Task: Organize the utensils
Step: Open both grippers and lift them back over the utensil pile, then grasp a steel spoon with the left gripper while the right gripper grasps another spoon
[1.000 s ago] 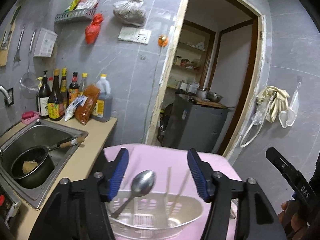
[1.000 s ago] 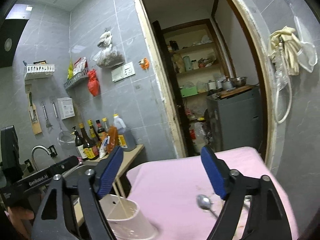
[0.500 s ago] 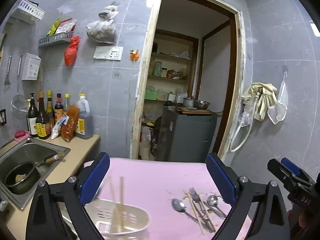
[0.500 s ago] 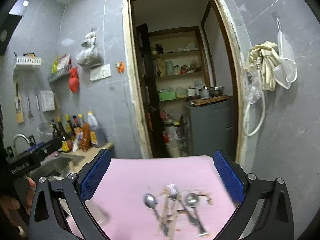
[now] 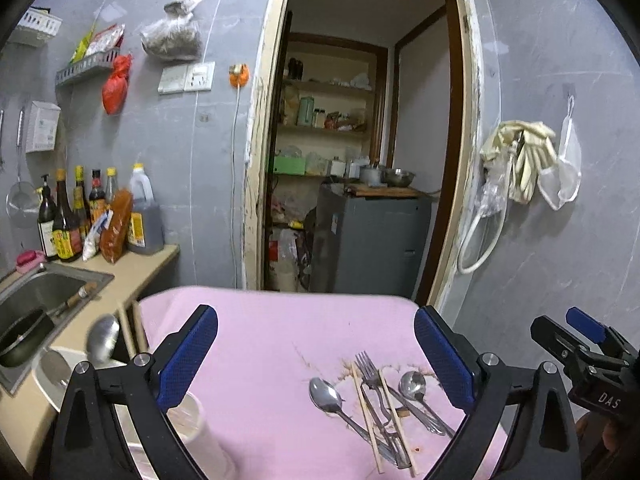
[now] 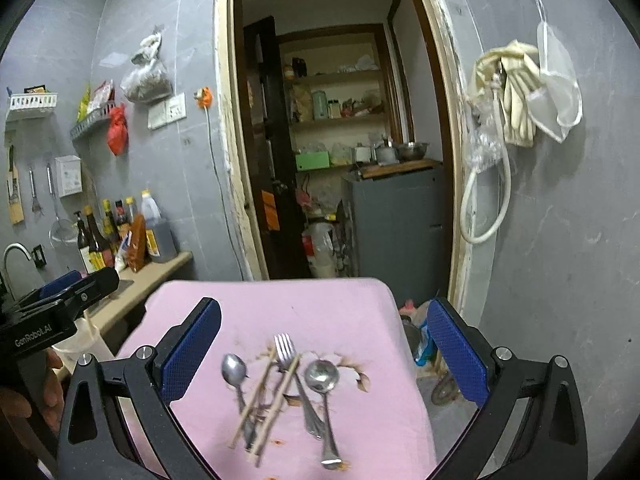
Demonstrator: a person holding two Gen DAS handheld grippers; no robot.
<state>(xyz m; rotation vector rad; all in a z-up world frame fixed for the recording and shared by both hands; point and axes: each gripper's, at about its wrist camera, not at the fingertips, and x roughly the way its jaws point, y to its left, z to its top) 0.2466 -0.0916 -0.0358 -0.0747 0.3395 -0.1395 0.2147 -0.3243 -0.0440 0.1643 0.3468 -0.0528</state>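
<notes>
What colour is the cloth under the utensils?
Pink, with brown stains around the cutlery; the cloth shows best in the right wrist view.

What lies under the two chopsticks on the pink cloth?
The chopsticks lie across the fork and the left spoon's handle, on the pink cloth. The covered parts of those handles cannot be seen.

Open pink tabletop (image 6: 280, 312) all round the cutlery pile (image 6: 280, 384); white holder (image 5: 192, 420) crowding the left edge, wall (image 6: 560, 280) close on the right

Left tool (image 5: 316, 354) and right tool (image 6: 324, 350) gape wide, empty.
</notes>
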